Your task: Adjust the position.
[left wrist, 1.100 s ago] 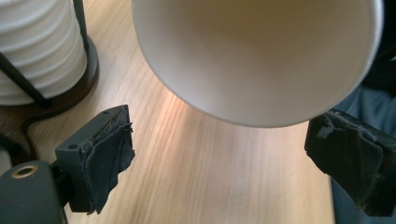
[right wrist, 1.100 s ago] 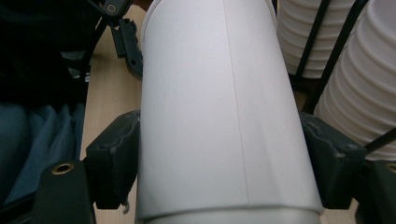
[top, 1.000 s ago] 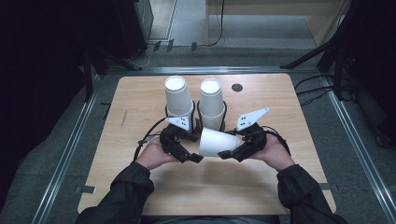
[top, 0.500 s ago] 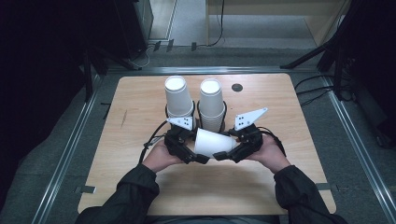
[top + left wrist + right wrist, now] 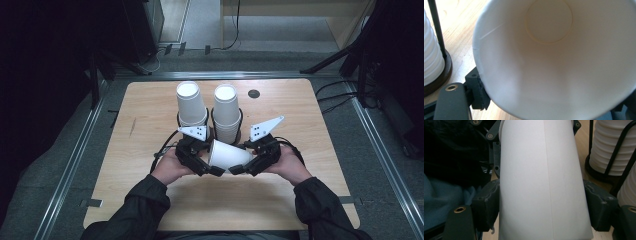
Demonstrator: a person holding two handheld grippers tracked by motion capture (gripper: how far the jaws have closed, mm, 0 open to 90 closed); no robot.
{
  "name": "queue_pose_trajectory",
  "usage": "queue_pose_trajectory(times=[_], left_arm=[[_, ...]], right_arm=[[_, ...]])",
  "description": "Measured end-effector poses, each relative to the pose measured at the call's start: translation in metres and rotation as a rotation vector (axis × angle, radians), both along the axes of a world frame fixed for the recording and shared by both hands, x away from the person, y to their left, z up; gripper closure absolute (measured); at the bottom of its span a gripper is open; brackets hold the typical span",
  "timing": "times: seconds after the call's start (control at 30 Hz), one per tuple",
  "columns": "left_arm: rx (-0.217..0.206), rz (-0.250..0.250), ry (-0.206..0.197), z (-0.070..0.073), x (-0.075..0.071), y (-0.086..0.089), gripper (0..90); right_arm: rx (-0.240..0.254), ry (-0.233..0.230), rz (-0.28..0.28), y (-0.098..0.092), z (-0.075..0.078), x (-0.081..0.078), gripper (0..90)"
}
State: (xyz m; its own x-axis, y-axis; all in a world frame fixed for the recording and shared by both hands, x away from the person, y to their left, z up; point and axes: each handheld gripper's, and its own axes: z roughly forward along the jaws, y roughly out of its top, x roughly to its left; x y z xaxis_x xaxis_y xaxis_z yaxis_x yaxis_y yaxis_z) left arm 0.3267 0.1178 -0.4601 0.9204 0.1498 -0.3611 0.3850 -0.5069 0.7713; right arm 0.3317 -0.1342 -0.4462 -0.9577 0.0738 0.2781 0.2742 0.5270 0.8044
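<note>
High view: both grippers [image 5: 227,170] pinch cup [image 5: 227,155], table edge [image 5: 220,226] near.

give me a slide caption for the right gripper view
Right gripper clamps a white paper cup by its sides, stacked cups behind.

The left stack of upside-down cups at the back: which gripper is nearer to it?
Left. The left gripper sits just in front of the left stack; the right gripper is farther off, nearer the right stack.
</note>
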Motion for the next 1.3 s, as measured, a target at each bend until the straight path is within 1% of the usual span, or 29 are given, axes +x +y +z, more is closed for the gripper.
queue_pose_trajectory(times=[0.07, 0.13, 0.17, 0.2, 0.27, 0.33, 0.37, 0.4, 0.43, 0.47, 0.5, 0.53, 0.57, 0.6, 0.63, 0.7, 0.77, 0.8, 0.83, 0.9, 0.93, 0.97, 1.0, 1.03, 1.1, 1.13, 1.17, 1.23, 1.3], left_arm=[[0.007, -0.002, 0.005, 0.000, 0.000, 0.000, 17.1], [0.011, 0.000, -0.003, 0.000, 0.000, 0.000, 17.6], [0.021, -0.003, -0.005, 0.000, 0.000, 0.001, 17.6], [0.025, -0.003, -0.009, 0.001, 0.000, 0.002, 17.7], [0.031, 0.004, -0.012, 0.002, 0.000, 0.005, 17.7], [0.038, 0.009, -0.020, 0.003, 0.000, 0.006, 17.6], [0.053, 0.020, -0.028, 0.004, 0.000, 0.009, 17.6], [0.068, 0.023, -0.032, 0.005, 0.001, 0.010, 17.6], [0.068, 0.023, -0.032, 0.005, 0.001, 0.010, 17.6], [0.093, 0.035, -0.052, 0.006, 0.000, 0.011, 17.6], [0.143, 0.035, -0.063, 0.006, 0.000, 0.011, 17.6], [0.166, 0.032, -0.077, 0.007, -0.001, 0.010, 17.5], [0.166, 0.032, -0.077, 0.007, -0.001, 0.010, 17.5], [0.183, 0.022, -0.090, 0.009, -0.004, 0.008, 17.5], [0.183, 0.022, -0.090, 0.009, -0.004, 0.008, 17.6], [0.210, 0.010, -0.097, 0.009, -0.005, 0.004, 17.6], [0.216, 0.010, -0.096, 0.008, -0.005, 0.003, 17.6], [0.237, 0.002, -0.099, 0.008, -0.005, 0.003, 17.6], [0.254, 0.000, -0.103, 0.008, -0.005, 0.003, 17.6], [0.260, 0.000, -0.104, 0.008, -0.004, 0.002, 17.6], [0.282, 0.009, -0.110, 0.009, -0.002, 0.001, 17.7], [0.282, 0.009, -0.110, 0.009, -0.002, 0.001, 17.7], [0.301, 0.008, -0.109, 0.010, 0.000, -0.002, 17.6], [0.310, -0.002, -0.107, 0.010, 0.001, -0.002, 17.6], [0.309, -0.006, -0.091, 0.008, 0.003, -0.003, 17.6], [0.319, -0.009, -0.093, 0.007, 0.003, -0.004, 17.6], [0.328, -0.008, -0.086, 0.005, 0.004, -0.005, 17.6], [0.357, -0.015, -0.088, 0.003, 0.005, -0.007, 17.6], [0.364, -0.026, -0.083, 0.002, 0.006, -0.008, 17.6]], right_arm=[[-0.014, 0.003, -0.005, 0.001, 0.000, 0.000, 23.3], [-0.020, 0.006, -0.007, 0.002, 0.000, 0.000, 23.0], [-0.033, 0.002, -0.024, 0.003, 0.000, -0.001, 18.7], [-0.036, 0.002, -0.030, 0.003, 0.000, -0.001, 16.7], [-0.052, -0.001, -0.046, 0.002, 0.001, -0.001, 15.4], [-0.054, -0.001, -0.055, 0.000, 0.001, -0.001, 14.9], [-0.069, -0.003, -0.071, -0.002, 0.001, -0.001, 14.8], [-0.079, -0.007, -0.073, -0.004, 0.001, -0.001, 14.8], [-0.079, -0.007, -0.073, -0.004, 0.001, -0.001, 14.8], [-0.091, -0.015, -0.076, -0.005, 0.001, -0.001, 14.8], [-0.107, -0.030, -0.073, -0.006, 0.000, -0.003, 14.8], [-0.111, -0.028, -0.069, -0.007, 0.000, -0.003, 14.6], [-0.113, -0.016, -0.064, -0.007, 0.000, -0.003, 14.5], [-0.119, -0.012, -0.058, -0.007, 0.000, -0.003, 14.6], [-0.120, -0.016, -0.056, -0.007, -0.001, -0.003, 14.6], [-0.128, -0.020, -0.061, -0.007, -0.001, -0.004, 14.6], [-0.134, -0.025, -0.063, -0.006, -0.001, -0.004, 14.6], [-0.139, -0.028, -0.064, -0.006, -0.002, -0.004, 14.6], [-0.153, -0.045, -0.068, -0.007, -0.003, -0.004, 14.6], [-0.157, -0.050, -0.073, -0.007, -0.004, -0.004, 14.6], [-0.153, -0.049, -0.075, -0.007, -0.004, -0.004, 14.5], [-0.153, -0.049, -0.075, -0.007, -0.004, -0.004, 14.5], [-0.151, -0.054, -0.082, -0.007, -0.005, -0.004, 14.6], [-0.156, -0.062, -0.086, -0.007, -0.006, -0.004, 14.5], [-0.165, -0.072, -0.092, -0.006, -0.006, -0.005, 14.5], [-0.170, -0.072, -0.090, -0.006, -0.007, -0.005, 14.5], [-0.175, -0.079, -0.091, -0.005, -0.008, -0.005, 14.5], [-0.188, -0.081, -0.091, -0.005, -0.009, -0.005, 14.5], [-0.194, -0.083, -0.091, -0.004, -0.010, -0.005, 14.5]])
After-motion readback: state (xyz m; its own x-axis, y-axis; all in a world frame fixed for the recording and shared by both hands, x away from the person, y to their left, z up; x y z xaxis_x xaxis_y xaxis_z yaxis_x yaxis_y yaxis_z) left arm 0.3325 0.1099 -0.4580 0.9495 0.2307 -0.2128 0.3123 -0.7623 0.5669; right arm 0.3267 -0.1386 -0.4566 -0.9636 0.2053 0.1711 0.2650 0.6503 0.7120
